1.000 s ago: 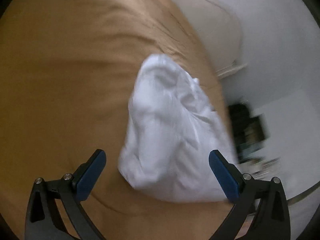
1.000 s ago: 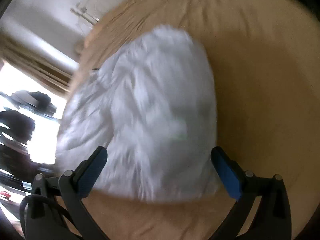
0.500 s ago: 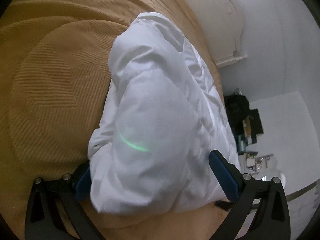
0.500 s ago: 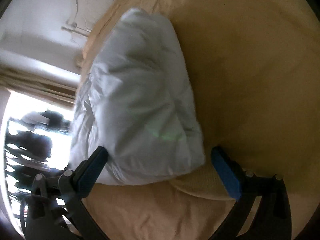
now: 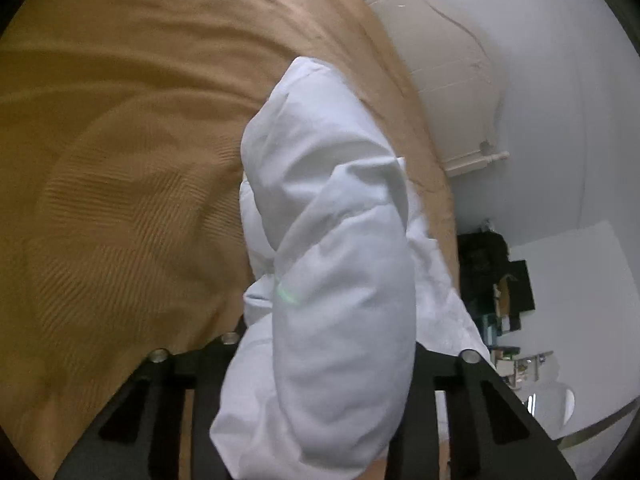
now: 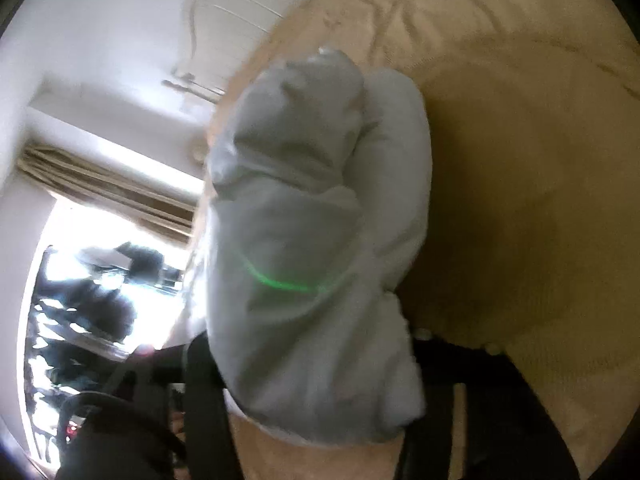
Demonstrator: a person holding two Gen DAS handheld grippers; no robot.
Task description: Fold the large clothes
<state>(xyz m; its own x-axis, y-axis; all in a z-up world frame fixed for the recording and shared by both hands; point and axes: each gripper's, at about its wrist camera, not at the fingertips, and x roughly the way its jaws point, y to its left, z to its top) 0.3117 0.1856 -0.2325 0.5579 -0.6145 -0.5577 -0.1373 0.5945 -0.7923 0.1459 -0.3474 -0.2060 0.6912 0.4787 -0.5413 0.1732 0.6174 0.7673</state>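
A bulky white garment [image 5: 332, 208], folded into a thick bundle, lies on the tan bedspread [image 5: 120, 160] near the bed's right side. In the left wrist view my left gripper [image 5: 324, 344] has its jaws closing on the bundle's near end. The cloth fills the gap and hides both pads. In the right wrist view the same white garment [image 6: 304, 200] bulges up from between the jaws of my right gripper [image 6: 316, 352], which are also closing on it. Its pads are buried in cloth too. The tan bedspread [image 6: 520, 160] spreads to the right.
The bed's edge runs just right of the bundle, with a white wall and white panelled furniture [image 5: 440, 60] beyond it. Dark shelves with clutter [image 5: 492, 280] stand lower right. A bright window with a beige curtain [image 6: 104, 184] and dark items [image 6: 100, 300] lies left of the right gripper.
Both pairs of jaws have gone from wide open around the bundle to squeezed in on it, and the blue pads have vanished into the cloth. Both views have closed in on the garment.
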